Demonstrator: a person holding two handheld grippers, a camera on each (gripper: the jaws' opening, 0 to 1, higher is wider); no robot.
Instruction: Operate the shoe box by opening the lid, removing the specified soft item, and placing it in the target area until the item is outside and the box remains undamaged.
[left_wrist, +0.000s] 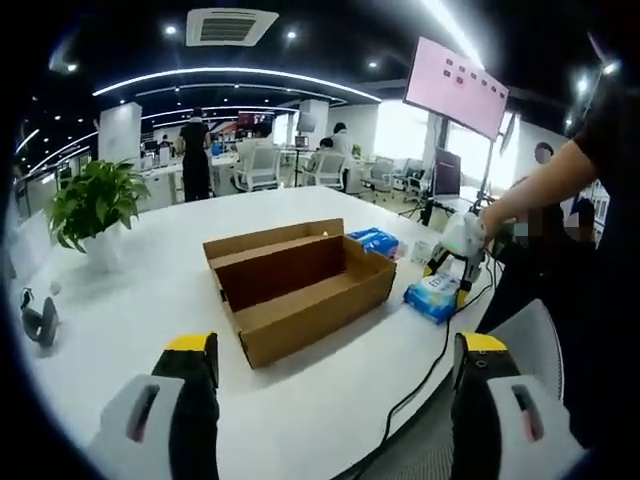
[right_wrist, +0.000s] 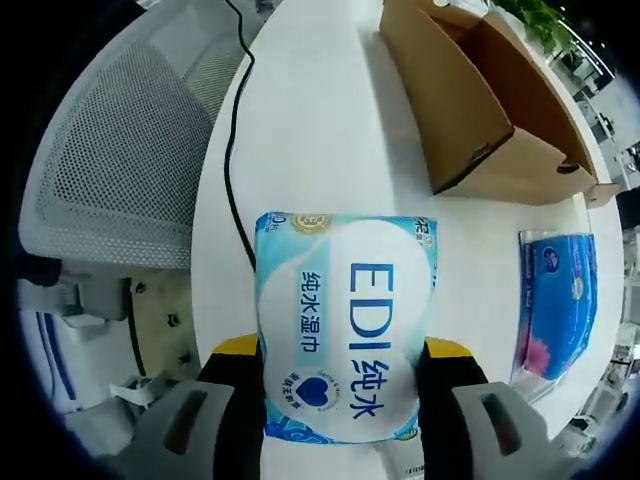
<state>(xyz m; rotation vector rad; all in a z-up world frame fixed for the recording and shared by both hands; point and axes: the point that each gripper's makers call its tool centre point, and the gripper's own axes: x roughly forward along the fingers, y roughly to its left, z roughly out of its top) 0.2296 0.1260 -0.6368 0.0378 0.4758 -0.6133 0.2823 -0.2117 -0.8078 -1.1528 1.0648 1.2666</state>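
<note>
L gripper (left_wrist: 335, 385) hangs back w/ jaws spread wide, nothing between them. R gripper (right_wrist: 340, 395) has its jaws closed on a wet wipes pack (right_wrist: 345, 320), yellow-tipped fingers (right_wrist: 447, 352) on both sides. In the left gripper view, person's arm (left_wrist: 545, 185) reaches down holding that R gripper.

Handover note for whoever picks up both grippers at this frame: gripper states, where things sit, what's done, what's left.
Right gripper: jaws either side of the wet-wipes pack, which lies on the white table beside the shoe box.
Left gripper: open, empty, facing the box.
Box: lid open, looks intact, nothing visible inside from the left gripper view.
Blue tissue pack lies further along the table.
Done: box opened, pack outside.
Left: release the pack, if this is the target spot.
</note>
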